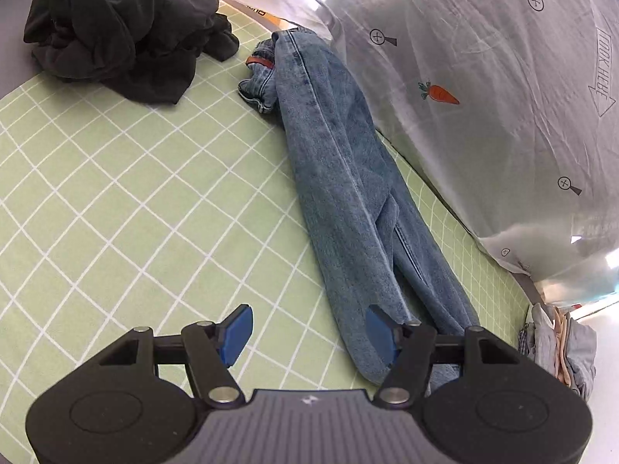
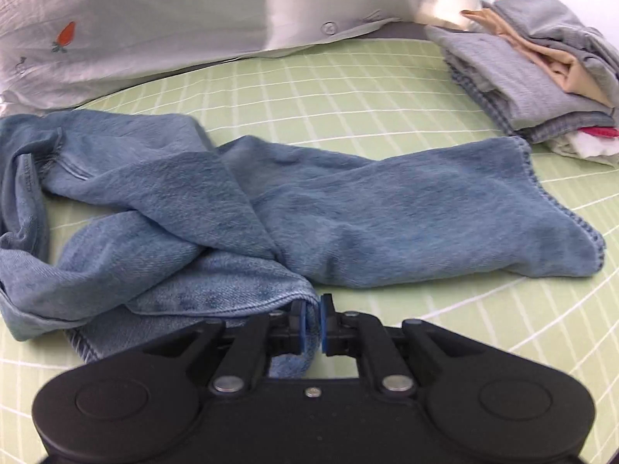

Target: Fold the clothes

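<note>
The right claw (image 2: 311,323) pinches the jeans (image 2: 271,208) hem at 6 o'clock; the open left claw (image 1: 307,334) should grab the other hem.

Both wrist views low over jeans (image 1: 348,178).

Both grippers are showing black linkage arms, silver pivot screws and blue pads; the left gripper (image 1: 308,335) (grey ribbed base) is differing from the all-black right gripper (image 2: 312,323).
</note>
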